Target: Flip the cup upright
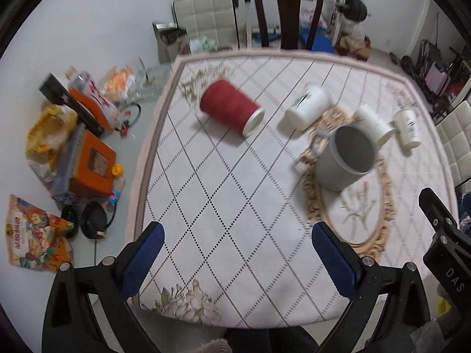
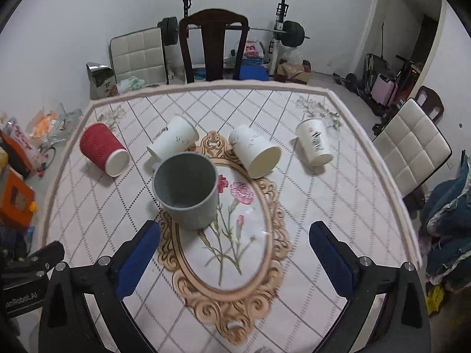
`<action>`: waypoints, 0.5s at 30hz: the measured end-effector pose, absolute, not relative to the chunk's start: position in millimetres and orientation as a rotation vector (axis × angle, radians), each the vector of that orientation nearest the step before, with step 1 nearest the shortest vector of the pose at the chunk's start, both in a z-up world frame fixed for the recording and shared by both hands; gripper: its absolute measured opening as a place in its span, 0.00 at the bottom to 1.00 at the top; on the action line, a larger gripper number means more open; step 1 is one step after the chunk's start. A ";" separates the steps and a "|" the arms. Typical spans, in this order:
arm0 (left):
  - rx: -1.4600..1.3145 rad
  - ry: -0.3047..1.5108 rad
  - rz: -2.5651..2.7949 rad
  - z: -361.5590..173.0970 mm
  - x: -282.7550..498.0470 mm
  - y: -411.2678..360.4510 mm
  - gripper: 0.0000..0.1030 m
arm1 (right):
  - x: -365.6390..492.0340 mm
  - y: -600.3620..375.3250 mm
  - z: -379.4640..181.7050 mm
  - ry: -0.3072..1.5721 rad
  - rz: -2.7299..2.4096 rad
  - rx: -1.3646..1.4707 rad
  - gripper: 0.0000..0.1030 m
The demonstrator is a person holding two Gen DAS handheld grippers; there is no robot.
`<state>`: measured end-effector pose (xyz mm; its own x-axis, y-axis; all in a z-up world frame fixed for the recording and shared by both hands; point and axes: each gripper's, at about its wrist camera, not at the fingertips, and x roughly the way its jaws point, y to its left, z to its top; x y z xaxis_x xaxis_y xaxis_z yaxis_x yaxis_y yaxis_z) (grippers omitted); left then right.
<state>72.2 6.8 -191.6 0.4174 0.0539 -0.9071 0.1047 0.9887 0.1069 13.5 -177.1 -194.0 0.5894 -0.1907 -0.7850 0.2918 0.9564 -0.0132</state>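
Note:
A grey mug (image 2: 187, 189) stands upright at the table's middle, also in the left wrist view (image 1: 344, 158). A red ribbed paper cup (image 2: 103, 153) (image 1: 231, 107) lies on its side at the left. Three white paper cups lie on their sides behind the mug: one (image 2: 173, 141) (image 1: 307, 103), one (image 2: 254, 151) (image 1: 374, 123), and one (image 2: 315, 142) (image 1: 407, 128) at the far right. My left gripper (image 1: 235, 253) is open and empty above the table's near left part. My right gripper (image 2: 235, 253) is open and empty, near the mug's front.
The table wears a white diamond-patterned cloth (image 2: 309, 194) with an oval flower medallion. A dark wooden chair (image 2: 213, 47) stands at the far side and a white padded chair (image 2: 412, 147) at the right. Boxes and bags (image 1: 85, 158) litter the floor at the left.

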 end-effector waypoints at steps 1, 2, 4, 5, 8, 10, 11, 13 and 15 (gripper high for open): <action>0.154 1.120 -0.029 -180.3 63.9 4.5 0.99 | 4.9 -179.2 -183.1 0.886 -0.281 0.120 1.00; 0.147 1.101 -0.029 -169.7 56.2 2.8 0.99 | -5.2 -181.5 -170.4 0.876 -0.282 0.113 1.00; 0.139 1.059 -0.025 -149.6 39.3 -0.6 0.99 | -24.5 -186.3 -147.2 0.860 -0.285 0.105 1.00; 0.139 1.040 -0.017 -140.4 31.5 -1.5 0.99 | -31.0 -187.5 -139.7 0.856 -0.282 0.105 1.00; 0.125 0.994 0.006 -116.4 8.6 -2.1 0.99 | -54.0 -191.2 -115.2 0.852 -0.268 0.107 1.00; 0.111 0.976 0.017 -103.7 -5.2 -1.0 0.99 | -70.0 -193.0 -100.8 0.847 -0.250 0.108 1.00; 0.106 0.969 0.022 -98.0 -11.3 -0.6 0.99 | -76.4 -193.9 -94.5 0.844 -0.248 0.107 1.00; 0.105 0.956 0.032 -88.6 -22.2 0.2 0.99 | -88.3 -196.0 -83.5 0.839 -0.238 0.107 1.00; 0.104 0.938 0.036 -77.7 -33.2 1.8 0.99 | -100.6 -197.4 -72.4 0.829 -0.234 0.102 1.00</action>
